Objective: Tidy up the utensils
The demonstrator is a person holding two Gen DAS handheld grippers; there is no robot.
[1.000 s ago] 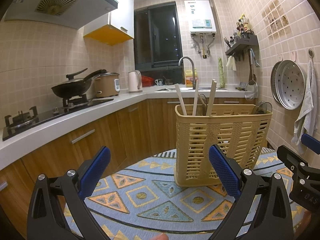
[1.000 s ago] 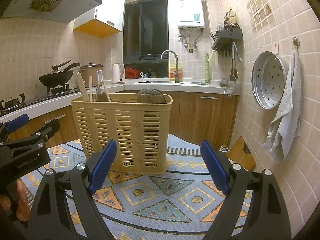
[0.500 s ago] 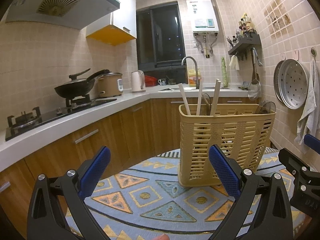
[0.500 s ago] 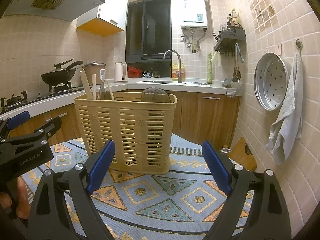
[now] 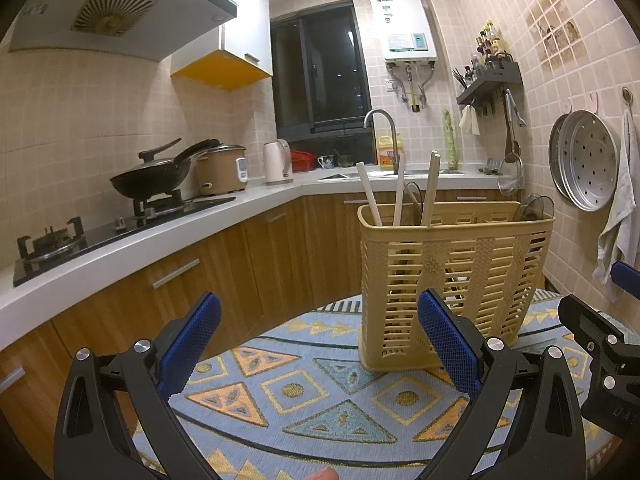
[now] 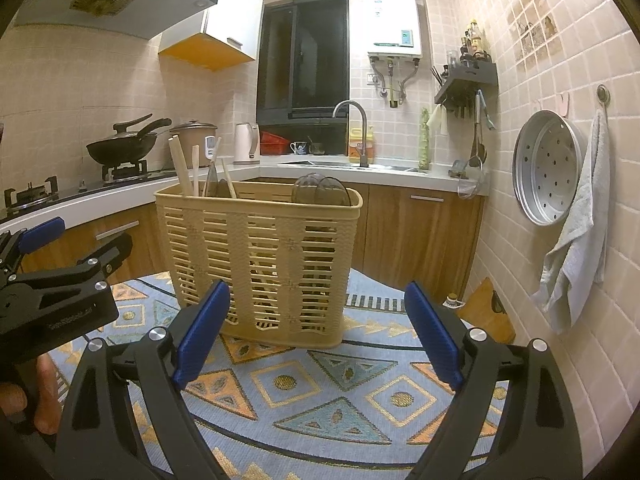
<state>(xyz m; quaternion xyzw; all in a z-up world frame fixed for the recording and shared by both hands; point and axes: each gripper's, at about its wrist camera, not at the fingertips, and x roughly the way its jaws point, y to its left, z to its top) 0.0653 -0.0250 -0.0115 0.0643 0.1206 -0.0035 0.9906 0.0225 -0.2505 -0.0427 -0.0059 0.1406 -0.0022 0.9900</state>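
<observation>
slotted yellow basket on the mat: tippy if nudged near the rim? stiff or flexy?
The basket is tall and narrow with long utensil handles standing at one end, so probably top-heavy there. Thin slotted plastic walls likely flex under a pinch. The woven mat may grip its base, favouring tipping over sliding.

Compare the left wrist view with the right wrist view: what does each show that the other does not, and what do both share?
Only the left wrist view shows the left gripper head-on, jaws open and empty. Only the right wrist view shows the person's hand and a board leaning by the cabinet. Both show the basket of utensils on the patterned cloth, the wok, the faucet and the towel.
</observation>
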